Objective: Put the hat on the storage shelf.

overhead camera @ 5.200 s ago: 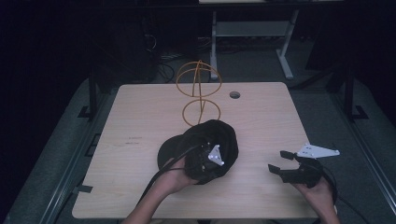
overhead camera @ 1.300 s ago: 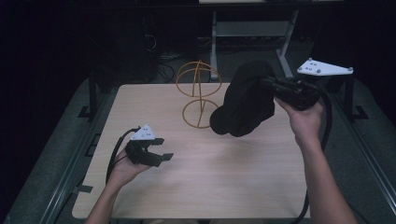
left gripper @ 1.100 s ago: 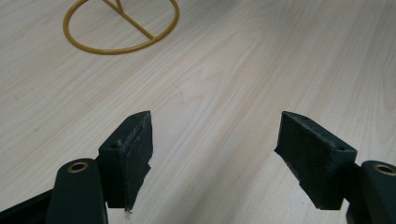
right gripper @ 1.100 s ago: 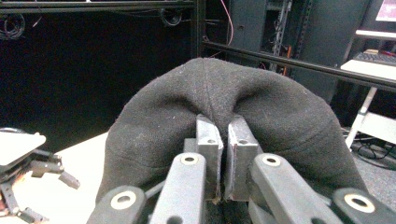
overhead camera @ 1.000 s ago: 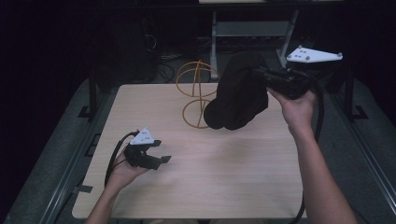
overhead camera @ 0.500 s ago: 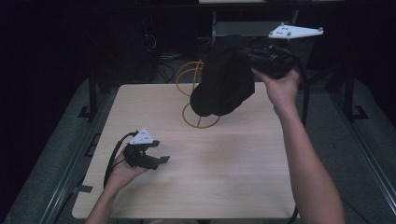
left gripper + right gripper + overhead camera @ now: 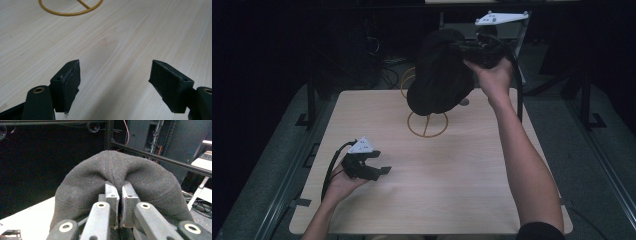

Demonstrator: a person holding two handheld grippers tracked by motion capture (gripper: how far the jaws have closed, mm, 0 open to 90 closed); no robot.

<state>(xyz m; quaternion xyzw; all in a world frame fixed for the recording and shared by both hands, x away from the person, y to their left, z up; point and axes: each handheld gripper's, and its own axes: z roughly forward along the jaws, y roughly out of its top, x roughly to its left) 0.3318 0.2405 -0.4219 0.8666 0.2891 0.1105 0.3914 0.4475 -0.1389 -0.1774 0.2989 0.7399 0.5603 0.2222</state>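
Hanging limp from the right gripper (image 7: 462, 50), the soft, light hat (image 7: 439, 75) is pinched by a fabric fold between closed jaws above the stand (image 7: 427, 123).

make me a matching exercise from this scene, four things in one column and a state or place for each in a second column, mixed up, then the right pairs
Things:
1. black hat
2. left gripper
3. right gripper
4. yellow wire stand

States or places:
A. jaws spread wide, nothing between them, low over the table
B. stands on the table at its far middle
C. hangs in the air above the wire stand
D. jaws closed on a fold of black cloth

Right pairs: 1-C, 2-A, 3-D, 4-B
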